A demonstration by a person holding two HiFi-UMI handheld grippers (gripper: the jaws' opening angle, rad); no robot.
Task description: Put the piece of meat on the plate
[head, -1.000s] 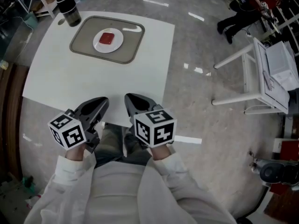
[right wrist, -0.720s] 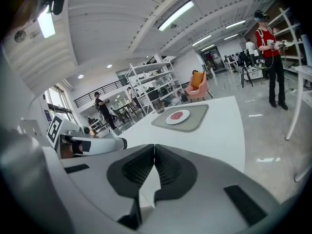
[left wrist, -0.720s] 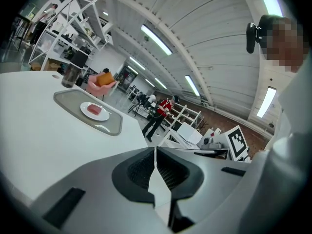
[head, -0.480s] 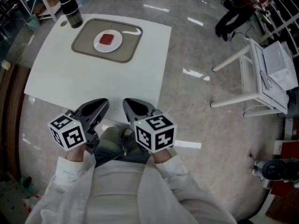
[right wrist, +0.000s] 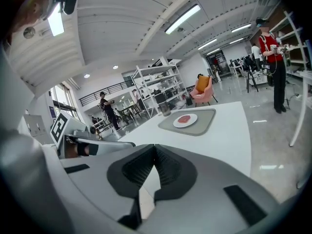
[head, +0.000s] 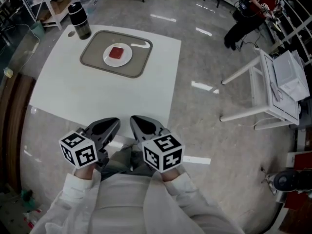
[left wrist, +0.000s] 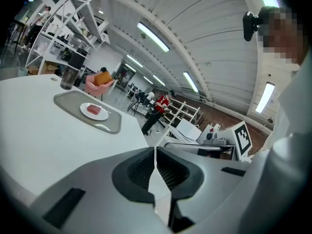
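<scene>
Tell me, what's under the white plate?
The plate sits on a grey tray, and the tray lies on the white table. The patch of tray right beneath the plate is covered, so nothing there can be seen.

Bright, even indoor light from long ceiling strip lamps (left wrist: 153,37) streaks white glare across the glossy floor (head: 204,87) (shadows are soft), while fisheye bending swells the left gripper (left wrist: 155,155) and darkens both gripper views' corners.
</scene>
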